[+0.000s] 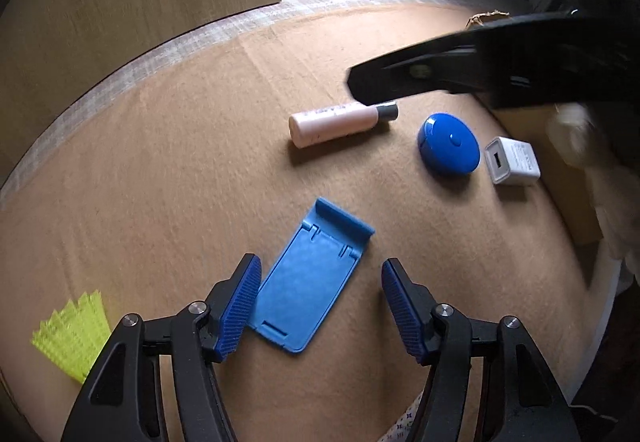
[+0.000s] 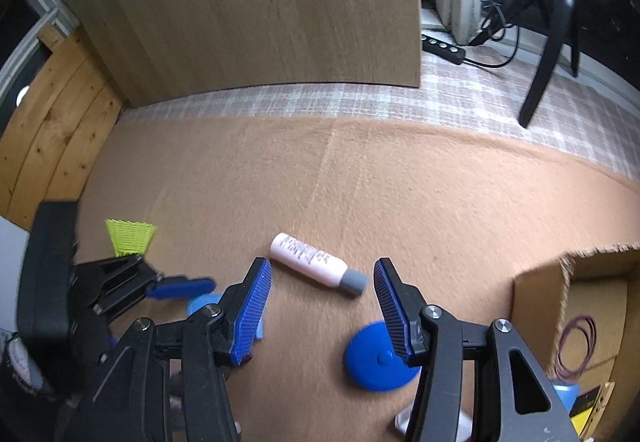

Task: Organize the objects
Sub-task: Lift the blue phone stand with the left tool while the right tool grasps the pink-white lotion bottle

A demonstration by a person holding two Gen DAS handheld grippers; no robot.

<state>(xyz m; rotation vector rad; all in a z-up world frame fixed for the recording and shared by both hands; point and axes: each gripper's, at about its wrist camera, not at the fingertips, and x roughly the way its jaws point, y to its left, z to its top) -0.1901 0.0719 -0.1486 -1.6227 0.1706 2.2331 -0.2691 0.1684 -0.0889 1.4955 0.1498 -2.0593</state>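
Left tool (image 1: 318,306) spread and released over a flat blue phone stand (image 1: 310,276); right tool (image 2: 322,306) released above a pink tube (image 2: 310,260).

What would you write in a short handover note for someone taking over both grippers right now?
Left gripper: open, straddling the blue phone stand, not gripping.
Right gripper: open and empty, over the pink tube.
On the brown mat: tube, stand, blue round case, white charger, yellow-green shuttlecock.
Cardboard box at the right holds rubber bands and a few other bits.
Left to do: all five mat items, probably into the box.
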